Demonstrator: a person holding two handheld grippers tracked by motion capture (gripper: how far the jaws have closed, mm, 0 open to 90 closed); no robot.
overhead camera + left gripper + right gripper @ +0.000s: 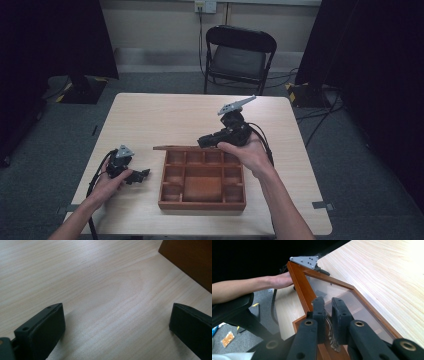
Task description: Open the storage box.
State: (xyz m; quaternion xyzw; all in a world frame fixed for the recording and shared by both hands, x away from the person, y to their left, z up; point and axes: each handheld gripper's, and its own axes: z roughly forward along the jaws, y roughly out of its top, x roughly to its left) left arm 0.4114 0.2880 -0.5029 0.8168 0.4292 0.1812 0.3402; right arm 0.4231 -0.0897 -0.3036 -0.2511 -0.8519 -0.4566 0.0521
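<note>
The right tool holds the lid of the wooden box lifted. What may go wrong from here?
1. The right tool pinches only the small metal clasp on the glazed lid; it may slip, and the lid would drop.
2. The left tool sits open beside the box, not holding it, so the box may slide.

The raised lid (pixel 186 148) walls the box's (pixel 202 204) far side; bare table (pixel 165 117) beyond seems open.
</note>
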